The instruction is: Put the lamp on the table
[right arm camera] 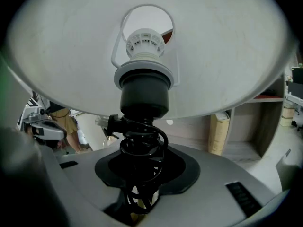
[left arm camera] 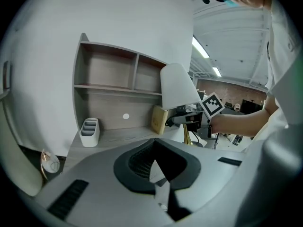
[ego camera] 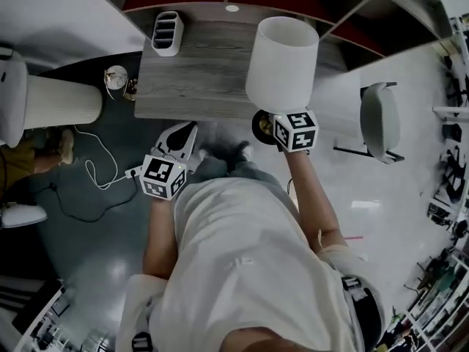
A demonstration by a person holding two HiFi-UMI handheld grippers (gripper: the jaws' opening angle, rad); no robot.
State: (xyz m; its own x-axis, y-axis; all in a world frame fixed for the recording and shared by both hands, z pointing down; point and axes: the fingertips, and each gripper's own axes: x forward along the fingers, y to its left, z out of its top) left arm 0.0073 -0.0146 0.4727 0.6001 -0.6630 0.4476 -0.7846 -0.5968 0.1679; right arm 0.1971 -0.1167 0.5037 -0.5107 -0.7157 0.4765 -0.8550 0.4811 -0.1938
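Note:
The lamp has a wide white shade and a dark round base. It hangs in the air at the front right edge of the grey wooden table. My right gripper is shut on the lamp's stem, below the shade. In the right gripper view the stem, wound with black cord, stands between the jaws, and the shade fills the top. My left gripper hovers by the table's front edge, shut with nothing in it. From there the lamp is on the right.
A white slotted organiser stands at the table's back left. A yellowish book leans under the wall shelf. A white chair is to the right. A ribbed white cylinder and a white floor cable are to the left.

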